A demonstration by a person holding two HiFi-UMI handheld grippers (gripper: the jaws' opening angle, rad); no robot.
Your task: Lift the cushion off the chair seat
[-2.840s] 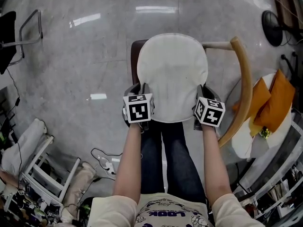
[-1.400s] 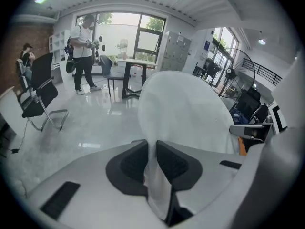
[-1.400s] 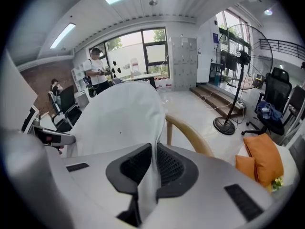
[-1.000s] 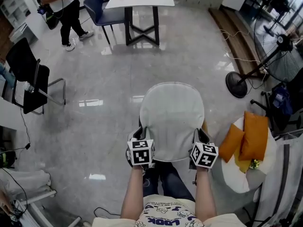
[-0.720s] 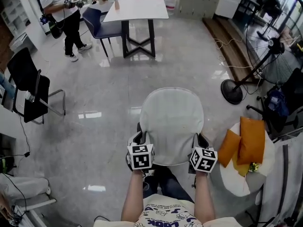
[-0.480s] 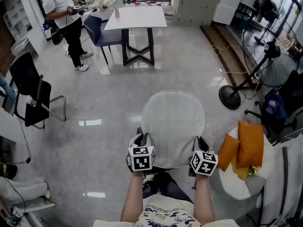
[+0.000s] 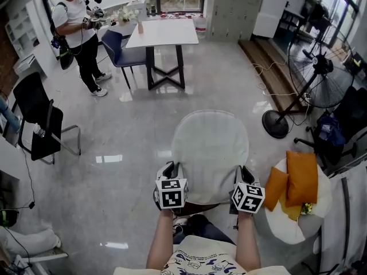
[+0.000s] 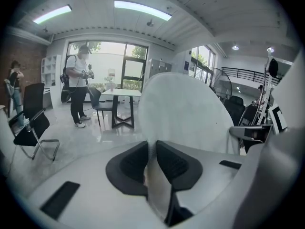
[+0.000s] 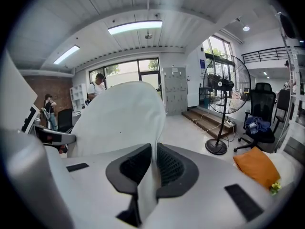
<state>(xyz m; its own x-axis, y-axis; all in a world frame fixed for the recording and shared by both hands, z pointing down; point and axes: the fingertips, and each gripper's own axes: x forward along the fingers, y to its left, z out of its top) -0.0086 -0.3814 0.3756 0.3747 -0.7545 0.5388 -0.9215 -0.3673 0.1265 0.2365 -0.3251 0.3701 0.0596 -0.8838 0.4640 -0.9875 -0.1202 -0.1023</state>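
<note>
Head view, lower centre: my left gripper (image 7: 168, 169) and right gripper (image 7: 243, 174) pinch the cushion (image 7: 210, 153) edges; sagging fabric could slip free.

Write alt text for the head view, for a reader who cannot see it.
Seen from above, two handheld grippers hold a white cushion up over a grey floor, the left gripper and right gripper each shut on a near edge. Orange pillows and a standing fan are at right; a white table and a person stand farther off.
</note>
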